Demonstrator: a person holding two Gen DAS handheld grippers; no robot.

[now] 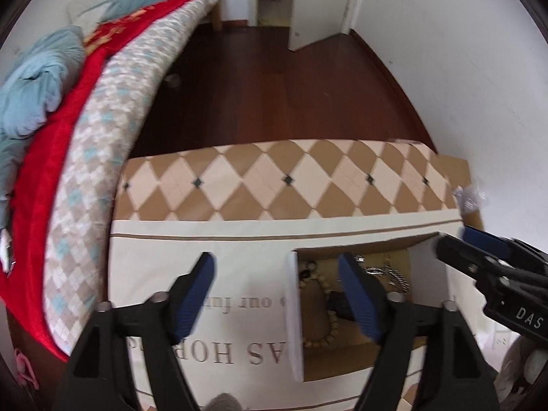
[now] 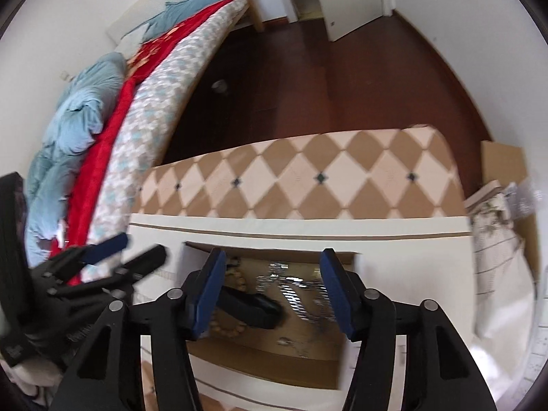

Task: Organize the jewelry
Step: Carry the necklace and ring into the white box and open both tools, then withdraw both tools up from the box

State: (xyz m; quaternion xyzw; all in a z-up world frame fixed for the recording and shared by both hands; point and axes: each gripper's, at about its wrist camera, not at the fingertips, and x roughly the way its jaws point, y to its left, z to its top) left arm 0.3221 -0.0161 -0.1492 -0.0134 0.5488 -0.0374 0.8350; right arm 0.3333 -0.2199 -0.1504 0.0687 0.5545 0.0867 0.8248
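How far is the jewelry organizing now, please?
Done: a wooden bead bracelet and silver chains already lie in the cardboard box. In hand: nothing; the left gripper and right gripper are open and empty. Left: cannot tell; no other jewelry shows.

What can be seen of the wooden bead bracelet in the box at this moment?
The bead bracelet is a loop of small round beads, tan and wood-like, with a few darker beads near its far end. It lies flat on the brown cardboard floor of the open box, toward its left side by the white wall. A dark object lies across part of it, and silver chains sit to its right. Neither gripper touches it; part of the loop is hidden behind a blue finger.
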